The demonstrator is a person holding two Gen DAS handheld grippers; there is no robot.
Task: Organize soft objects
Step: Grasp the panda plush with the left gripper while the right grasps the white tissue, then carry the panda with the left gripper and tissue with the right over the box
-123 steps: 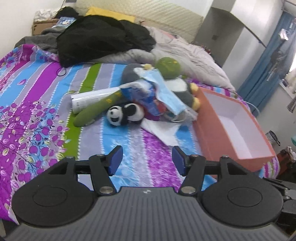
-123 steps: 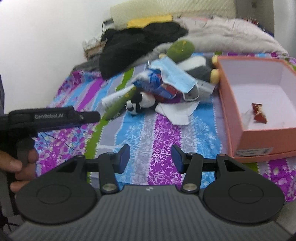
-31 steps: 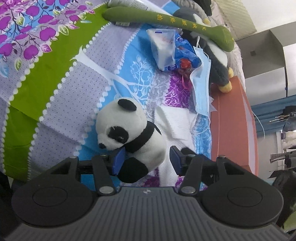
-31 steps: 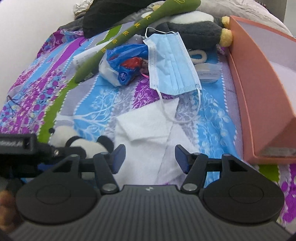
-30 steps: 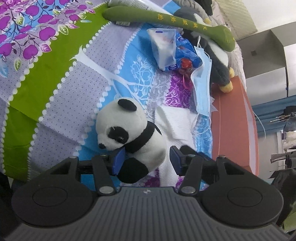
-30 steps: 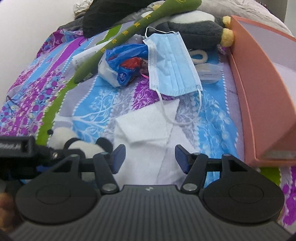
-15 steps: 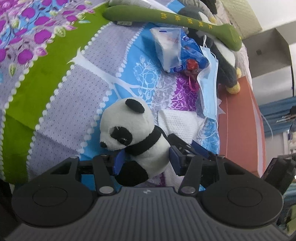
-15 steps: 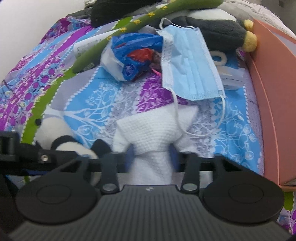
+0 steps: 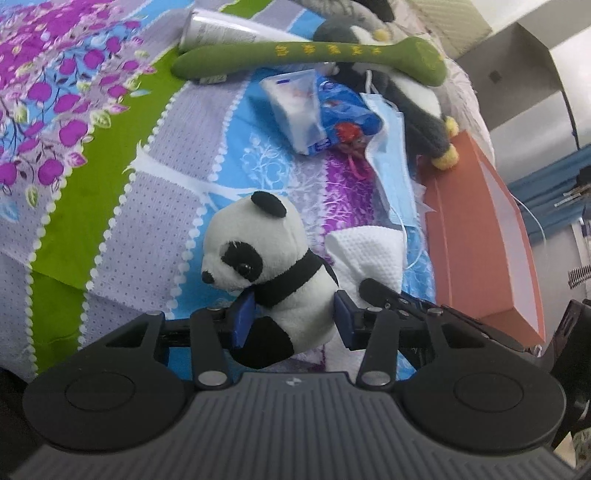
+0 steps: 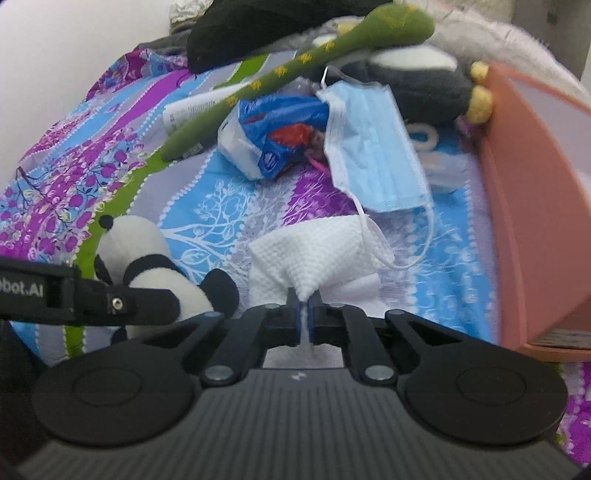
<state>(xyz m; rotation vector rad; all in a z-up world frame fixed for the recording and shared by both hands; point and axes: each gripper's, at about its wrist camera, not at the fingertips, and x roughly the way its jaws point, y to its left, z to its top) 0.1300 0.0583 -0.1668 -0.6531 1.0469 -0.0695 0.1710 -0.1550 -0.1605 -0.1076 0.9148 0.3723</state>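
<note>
While both grippers have a first item each, nothing in view has reached the box (image 9: 480,236), so sorting is judged barely begun; the box interior is hidden from both views.

Left gripper (image 9: 291,321): jaws about half open, just been closing, blue pads pressed into the body of the panda (image 9: 266,258), which sits near the bed's near edge.

Right gripper (image 10: 303,321): jaws just closed almost fully, pinching a bunched fold of the tissue (image 10: 317,251), just right of the panda.

Still loose on the bed (image 9: 122,221), toward its far side:
- mask (image 10: 373,155), one ear loop trailing over the tissue
- blue packet (image 10: 273,140)
- green plush stick (image 10: 295,62)
- penguin (image 10: 424,81), against the box's far corner
- white tube (image 9: 229,29)

Box stands along the bed's right edge.
</note>
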